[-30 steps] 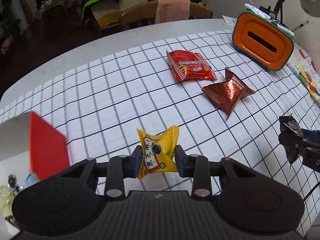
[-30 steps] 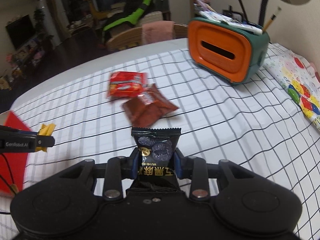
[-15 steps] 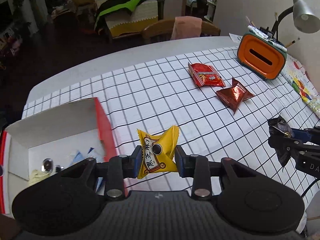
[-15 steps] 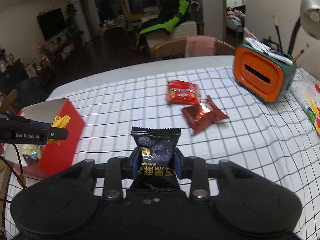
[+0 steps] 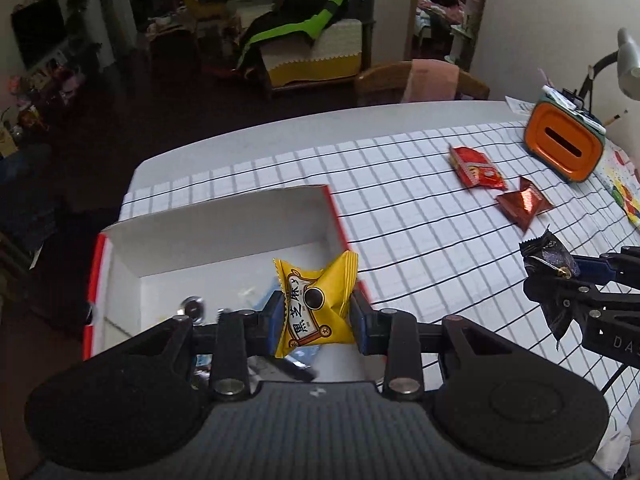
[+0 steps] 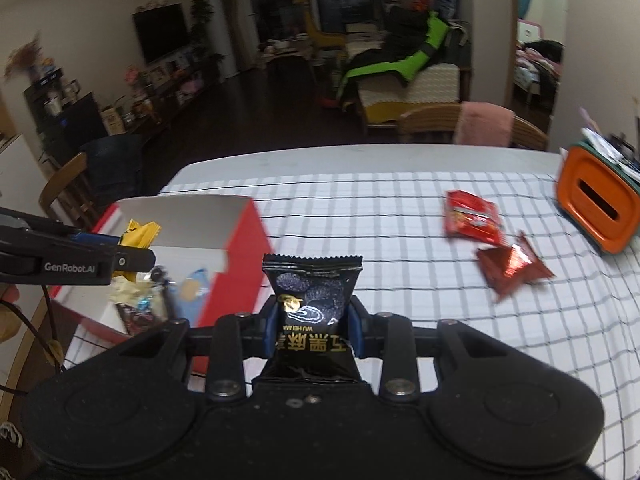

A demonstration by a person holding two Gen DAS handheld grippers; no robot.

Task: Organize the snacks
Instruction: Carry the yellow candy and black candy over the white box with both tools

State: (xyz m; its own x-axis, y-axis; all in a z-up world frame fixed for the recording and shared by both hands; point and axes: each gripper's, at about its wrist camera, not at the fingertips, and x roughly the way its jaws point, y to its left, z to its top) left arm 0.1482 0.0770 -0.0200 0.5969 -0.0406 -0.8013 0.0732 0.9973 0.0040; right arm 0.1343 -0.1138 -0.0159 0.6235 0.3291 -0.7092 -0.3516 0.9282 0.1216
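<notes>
Left gripper (image 5: 316,316) clamps the yellow snack (image 5: 316,308) over the box (image 5: 224,216). Right gripper (image 6: 313,330) pinches the black packet (image 6: 312,296). Best to drop both well inside the walls.

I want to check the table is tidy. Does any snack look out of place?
Yes. A red snack packet and a crumpled dark red foil packet lie loose on the checked tablecloth, far from the red and white box that holds other snacks.
</notes>
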